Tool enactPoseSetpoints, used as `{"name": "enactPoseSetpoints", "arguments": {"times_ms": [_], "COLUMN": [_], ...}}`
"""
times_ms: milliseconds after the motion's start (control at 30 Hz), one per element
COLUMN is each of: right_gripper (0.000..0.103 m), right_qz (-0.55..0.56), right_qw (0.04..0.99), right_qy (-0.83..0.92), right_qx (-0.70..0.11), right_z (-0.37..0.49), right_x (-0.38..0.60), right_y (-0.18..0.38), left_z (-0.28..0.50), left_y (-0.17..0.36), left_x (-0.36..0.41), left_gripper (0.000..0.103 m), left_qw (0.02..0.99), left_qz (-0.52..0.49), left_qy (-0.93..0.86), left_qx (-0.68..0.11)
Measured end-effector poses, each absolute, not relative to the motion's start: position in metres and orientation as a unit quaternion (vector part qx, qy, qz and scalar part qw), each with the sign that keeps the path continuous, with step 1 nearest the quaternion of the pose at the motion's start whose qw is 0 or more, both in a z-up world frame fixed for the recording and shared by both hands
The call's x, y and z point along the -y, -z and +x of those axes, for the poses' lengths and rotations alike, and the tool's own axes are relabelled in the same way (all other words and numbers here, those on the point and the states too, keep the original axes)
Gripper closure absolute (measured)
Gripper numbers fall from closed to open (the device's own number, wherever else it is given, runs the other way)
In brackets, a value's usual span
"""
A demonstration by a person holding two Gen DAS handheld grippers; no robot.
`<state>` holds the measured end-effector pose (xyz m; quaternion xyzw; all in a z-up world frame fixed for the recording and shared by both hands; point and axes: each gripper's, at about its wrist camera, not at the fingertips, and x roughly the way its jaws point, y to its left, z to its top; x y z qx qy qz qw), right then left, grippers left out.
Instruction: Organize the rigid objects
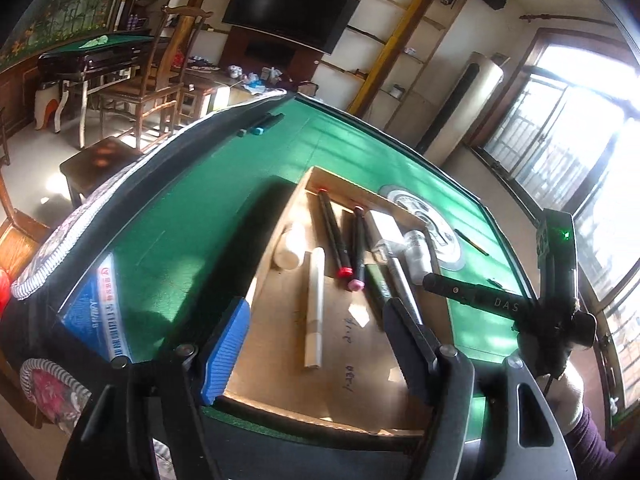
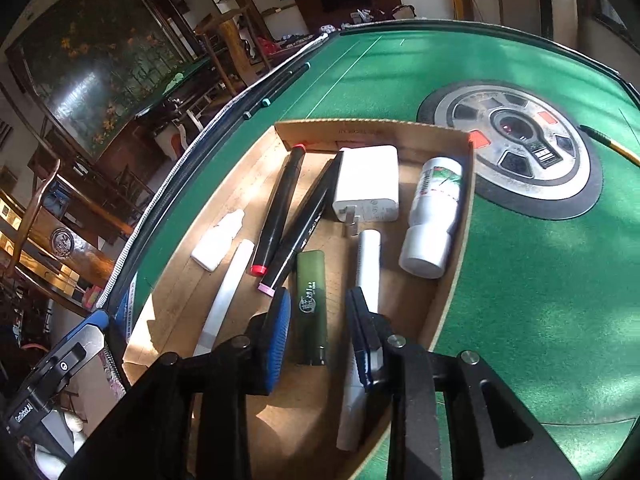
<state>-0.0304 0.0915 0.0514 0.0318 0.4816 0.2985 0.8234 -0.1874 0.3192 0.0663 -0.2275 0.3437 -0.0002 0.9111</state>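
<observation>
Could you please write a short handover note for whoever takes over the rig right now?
Left gripper: open, nothing between its pads, above the near end of the cardboard tray.
Right gripper: open, straddling the dark green tube that lies in the tray; pads not pressing on it.
In the tray: red-capped marker, pink-capped marker, white charger, white bottle, small white dropper bottle, two long white sticks.
Left to do: two teal-tipped markers by the table's far edge and a pencil on the green felt are outside the tray.
</observation>
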Motion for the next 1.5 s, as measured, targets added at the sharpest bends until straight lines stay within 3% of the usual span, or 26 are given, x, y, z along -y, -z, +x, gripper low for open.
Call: {"name": "enactPoseSetpoints", "arguments": {"times_ms": [133,467,767,1000,1100,1167,1500], "right_gripper": [0.064,0.064,0.064,0.063,0.077,0.094,0.095], "right_qz": [0.027,0.058,0.006,-0.093,-0.109,-0.088,-0.029], "right_qw": [0.848,0.893,0.861,0.844,0.841,0.832,0.791], "right_qy": [-0.258,-0.078,-0.071,-0.099,-0.1,-0.113,-0.189], "right_qx": [-0.462,-0.44,-0.504,-0.519,-0.521,-0.535,-0.581], "right_z": [-0.019,0.111,0.219,0.243,0.235,0.229,0.113], "right_x": [-0.035,0.127,0.118,0.097,0.093,0.093,0.069], "right_y": [-0.066,-0.081,-0.041,-0.015,-0.016,-0.016,-0.015], "left_z": [-0.184,-0.161,-0.137,-0.12,-0.115,-0.115,-0.131], "left_y": [-0.073,-0.073,-0.064,-0.054,-0.049,-0.049,-0.068], "left_x": [-0.296,-0.25,-0.239,-0.236,-0.231,-0.227,-0.205], "left_gripper": [0.029,0.029,0.029,0.029,0.029,0.029,0.029], "left_qw": [0.917,0.908,0.897,0.89,0.885,0.883,0.89], "left_qz": [-0.212,-0.198,-0.191,-0.193,-0.195,-0.194,-0.179], "left_qy": [0.038,0.059,0.049,0.051,0.057,0.062,0.091], "left_qx": [-0.336,-0.365,-0.395,-0.411,-0.42,-0.423,-0.409]}}
